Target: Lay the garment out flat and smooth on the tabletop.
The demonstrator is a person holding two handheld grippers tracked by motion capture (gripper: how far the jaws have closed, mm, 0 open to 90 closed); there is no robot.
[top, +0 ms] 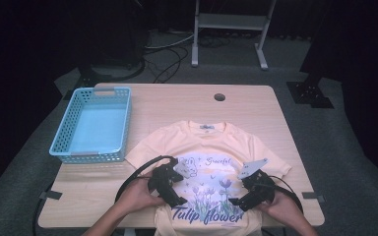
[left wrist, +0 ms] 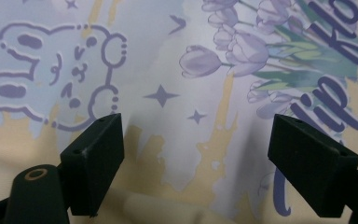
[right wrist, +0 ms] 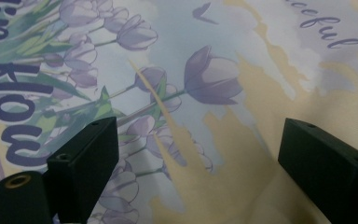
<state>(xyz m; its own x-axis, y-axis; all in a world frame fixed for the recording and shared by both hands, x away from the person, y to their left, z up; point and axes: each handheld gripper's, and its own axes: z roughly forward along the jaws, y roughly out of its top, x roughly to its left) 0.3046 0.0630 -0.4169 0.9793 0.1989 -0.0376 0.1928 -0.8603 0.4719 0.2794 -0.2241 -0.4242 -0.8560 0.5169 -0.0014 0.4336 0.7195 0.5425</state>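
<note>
A pale yellow T-shirt point(top: 211, 162) is lying flat, print up, at the six o'clock edge of the surface point(top: 177, 101), probably spread that way so both claws can work it at once. The left claw point(top: 170, 189) and right claw point(top: 248, 194) are hovering released over the print at seven and five o'clock, grasping nothing. The high view is showing a blue basket point(top: 94, 125) at ten o'clock, while the gripper views are showing bare cloth between wide jaws.
</note>
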